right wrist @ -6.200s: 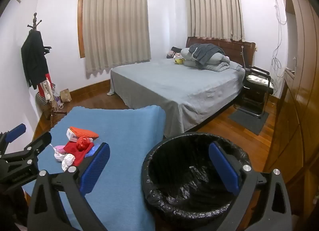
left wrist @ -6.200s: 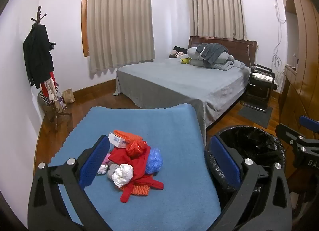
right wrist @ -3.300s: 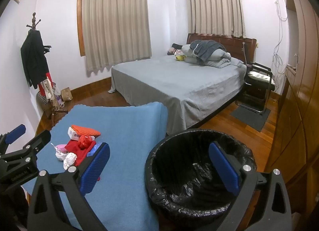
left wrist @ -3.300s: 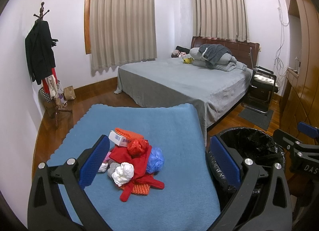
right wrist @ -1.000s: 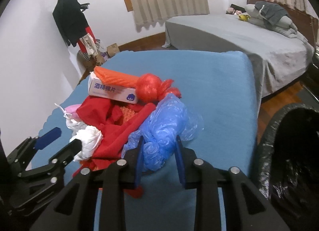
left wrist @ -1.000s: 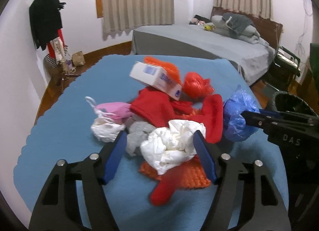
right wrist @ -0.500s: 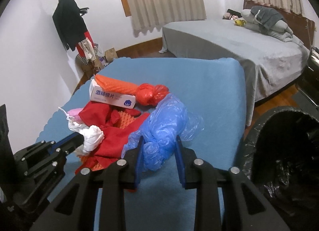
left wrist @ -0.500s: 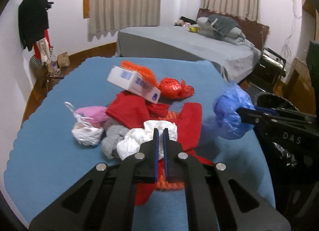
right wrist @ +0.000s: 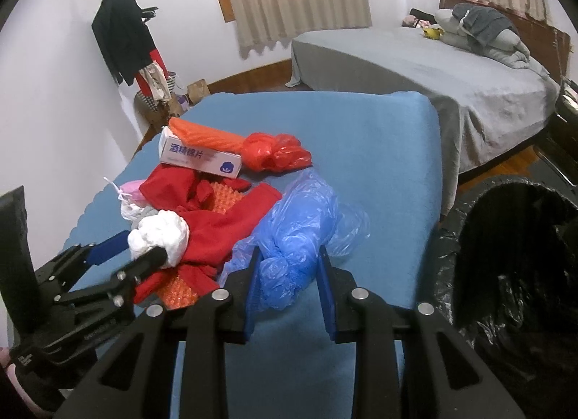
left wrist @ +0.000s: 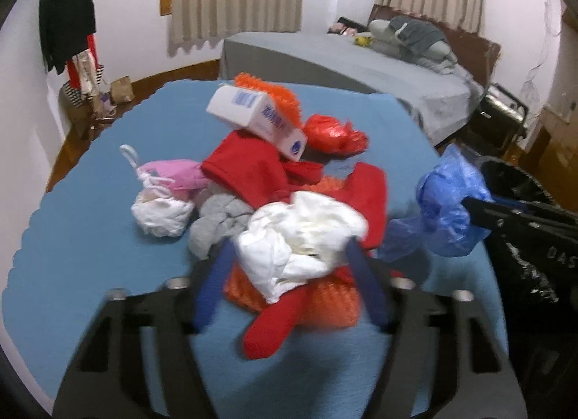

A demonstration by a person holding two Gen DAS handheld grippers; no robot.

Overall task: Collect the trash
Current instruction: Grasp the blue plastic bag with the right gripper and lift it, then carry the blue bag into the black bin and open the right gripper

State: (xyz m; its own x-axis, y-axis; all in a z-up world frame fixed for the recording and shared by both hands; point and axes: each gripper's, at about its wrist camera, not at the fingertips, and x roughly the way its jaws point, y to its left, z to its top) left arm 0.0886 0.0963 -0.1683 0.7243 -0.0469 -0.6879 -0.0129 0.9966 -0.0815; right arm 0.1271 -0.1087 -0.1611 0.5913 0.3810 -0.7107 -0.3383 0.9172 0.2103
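A pile of trash lies on the blue table [left wrist: 90, 223]: a white box [left wrist: 256, 122], an orange-red bag [left wrist: 334, 133], red cloth [left wrist: 249, 173], pink and white bundles [left wrist: 162, 195]. My left gripper [left wrist: 292, 260] has its jaws around a crumpled white wad [left wrist: 303, 234], which also shows in the right wrist view [right wrist: 159, 234]. My right gripper [right wrist: 287, 267] is shut on a blue plastic bag [right wrist: 300, 227] and holds it off the table; the bag shows in the left wrist view [left wrist: 448, 209].
A bin lined with a black bag [right wrist: 513, 263] stands right of the table. A bed [right wrist: 415, 68] lies behind, and a coat rack [right wrist: 126, 43] stands at the left wall.
My left gripper, fully shut half a second ago, has widened and now brackets the white wad. My right gripper has lifted the blue bag slightly, still holding it.
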